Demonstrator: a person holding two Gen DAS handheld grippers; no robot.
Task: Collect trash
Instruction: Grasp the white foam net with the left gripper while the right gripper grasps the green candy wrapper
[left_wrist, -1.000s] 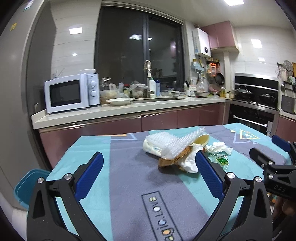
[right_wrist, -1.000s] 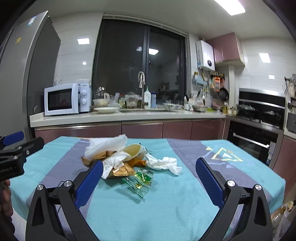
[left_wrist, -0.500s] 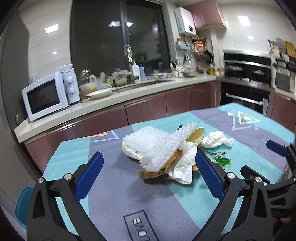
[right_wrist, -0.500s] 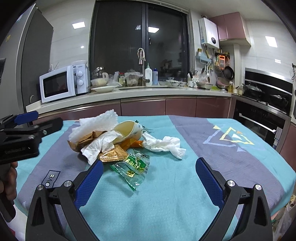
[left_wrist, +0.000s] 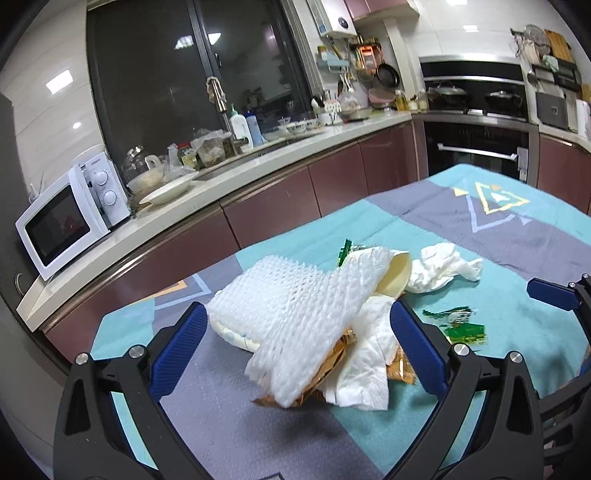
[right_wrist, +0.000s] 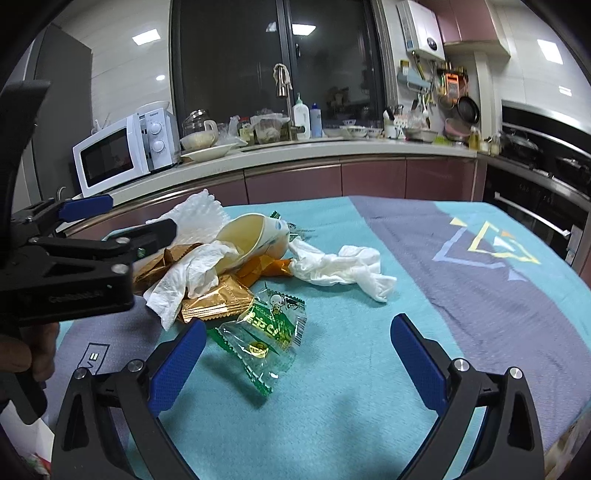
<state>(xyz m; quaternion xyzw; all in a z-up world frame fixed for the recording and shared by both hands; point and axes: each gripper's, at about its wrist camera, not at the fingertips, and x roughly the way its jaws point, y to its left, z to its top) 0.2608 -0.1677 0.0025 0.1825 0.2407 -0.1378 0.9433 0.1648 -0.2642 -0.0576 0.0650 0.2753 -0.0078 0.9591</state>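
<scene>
A pile of trash lies on the teal and grey tablecloth. White foam netting tops it, over gold wrappers, white tissue and a tipped paper cup. A crumpled tissue and a green clear wrapper lie beside it. My left gripper is open, its blue pads on either side of the foam netting. My right gripper is open, just above the green wrapper. The left gripper also shows in the right wrist view.
A kitchen counter runs behind the table with a white microwave, dishes and a sink. An oven stands at the right. The tablecloth's right edge drops off close to my right gripper.
Both grippers have moved forward and down toward the trash pile. The left now straddles the foam netting; the right is close over the green wrapper. Both stay open.
</scene>
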